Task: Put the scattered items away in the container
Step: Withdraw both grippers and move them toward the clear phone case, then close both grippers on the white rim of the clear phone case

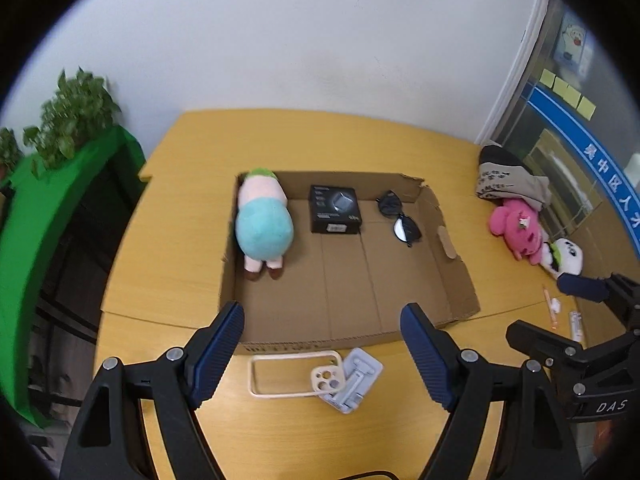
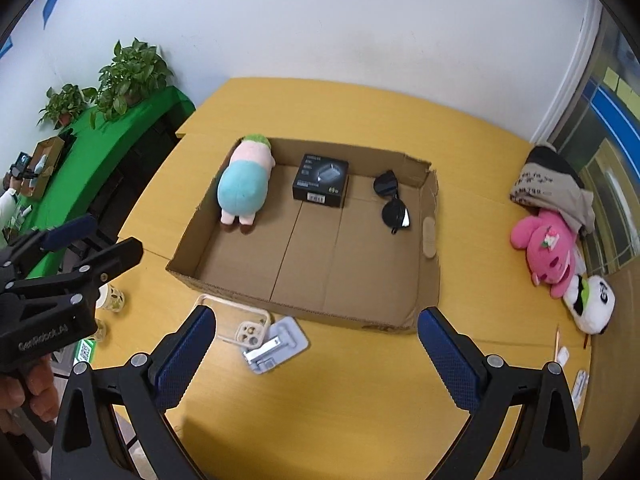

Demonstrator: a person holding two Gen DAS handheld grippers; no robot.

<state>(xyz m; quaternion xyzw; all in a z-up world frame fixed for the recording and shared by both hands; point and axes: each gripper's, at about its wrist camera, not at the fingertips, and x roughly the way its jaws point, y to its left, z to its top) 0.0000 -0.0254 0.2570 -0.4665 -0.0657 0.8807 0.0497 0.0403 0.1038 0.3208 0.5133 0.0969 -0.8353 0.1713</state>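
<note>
A shallow cardboard box sits mid-table. In it lie a blue and pink plush doll, a black product box and sunglasses. In front of the box lie a cream phone case and a grey packaged item. My left gripper is open and empty above them. My right gripper is open and empty, over the box's near edge. A pink plush and a panda plush lie at the right.
Folded grey cloth lies behind the pink plush. Small pens and packets lie near the right table edge. A small patterned cup stands at the left. Potted plants stand on a green-covered shelf by the wall.
</note>
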